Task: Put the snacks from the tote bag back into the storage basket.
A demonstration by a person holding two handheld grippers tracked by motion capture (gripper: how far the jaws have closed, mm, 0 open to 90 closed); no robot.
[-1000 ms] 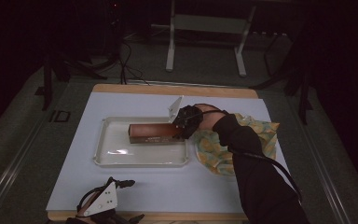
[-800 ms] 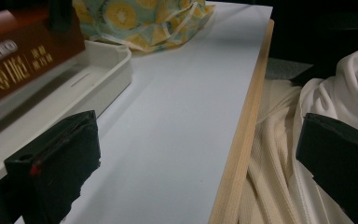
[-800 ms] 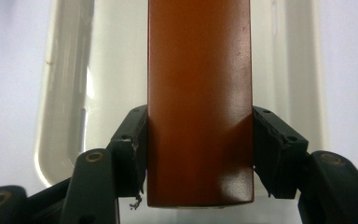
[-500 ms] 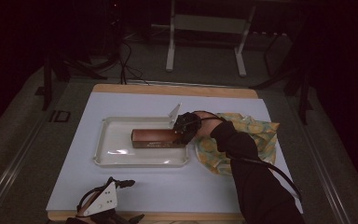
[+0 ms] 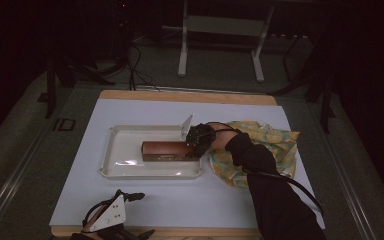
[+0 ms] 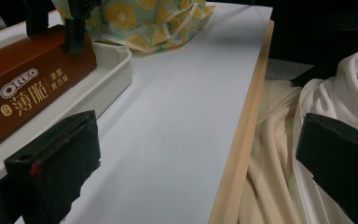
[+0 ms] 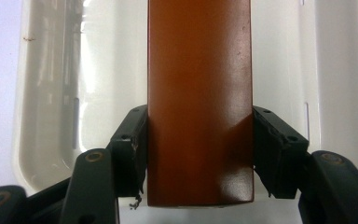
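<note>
A long brown Oreo box [image 5: 167, 150] lies level and low inside the white tray [image 5: 111, 150] in the middle of the table. My right gripper [image 5: 195, 146] reaches in from the right and is shut on the box's right end. In the right gripper view both pads [image 7: 131, 154] press the sides of the box [image 7: 199, 84] above the tray [image 7: 42, 93]. My left gripper [image 5: 139, 215] rests at the table's front edge, with its jaws wide apart and nothing between them. The left gripper [image 6: 196, 158] looks along the table past the box [image 6: 28, 98].
A yellow-and-green lemon-print cloth [image 5: 267, 145] lies crumpled right of the tray, under my right forearm. The table's wooden front edge [image 6: 242, 130] runs beside a person's white garment [image 6: 307, 116]. A metal stand [image 5: 220, 45] is on the floor beyond the table.
My right gripper has sunk with the brown box, bringing it down into the tray. The left gripper has stayed where it was.
</note>
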